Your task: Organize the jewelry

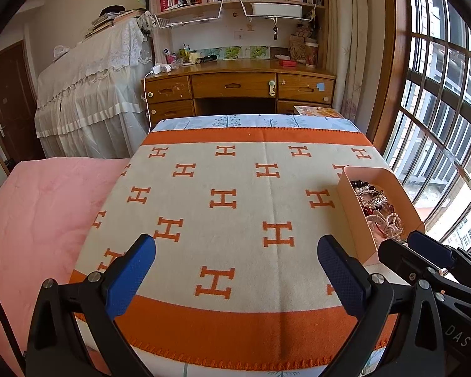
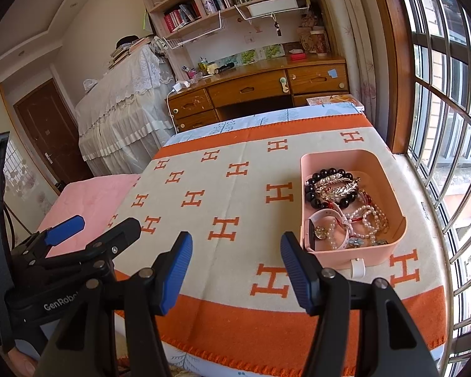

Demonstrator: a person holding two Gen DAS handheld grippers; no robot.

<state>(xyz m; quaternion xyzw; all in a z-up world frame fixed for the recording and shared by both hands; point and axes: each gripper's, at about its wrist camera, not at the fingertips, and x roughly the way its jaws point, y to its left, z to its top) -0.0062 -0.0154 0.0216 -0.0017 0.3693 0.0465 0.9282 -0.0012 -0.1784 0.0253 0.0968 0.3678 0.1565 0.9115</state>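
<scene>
A pink open box [image 2: 389,169] sits on the right side of an orange and cream blanket [image 2: 235,207]. In it lie a black bead bracelet [image 2: 317,177], silver leaf pieces [image 2: 339,188], pearl strands [image 2: 370,216] and a pink watch [image 2: 314,223]. The box also shows in the left wrist view [image 1: 348,201]. My right gripper [image 2: 235,248] is open and empty, just left of the box's near corner. My left gripper [image 1: 235,251] is open and empty over the blanket's near part, left of the box. The right gripper shows at the right edge of the left wrist view [image 1: 430,248].
The blanket covers a table beside a barred window [image 2: 449,125] on the right. A pink bed cover [image 1: 40,213] lies to the left. A wooden desk [image 1: 235,84] with shelves stands beyond the table's far edge.
</scene>
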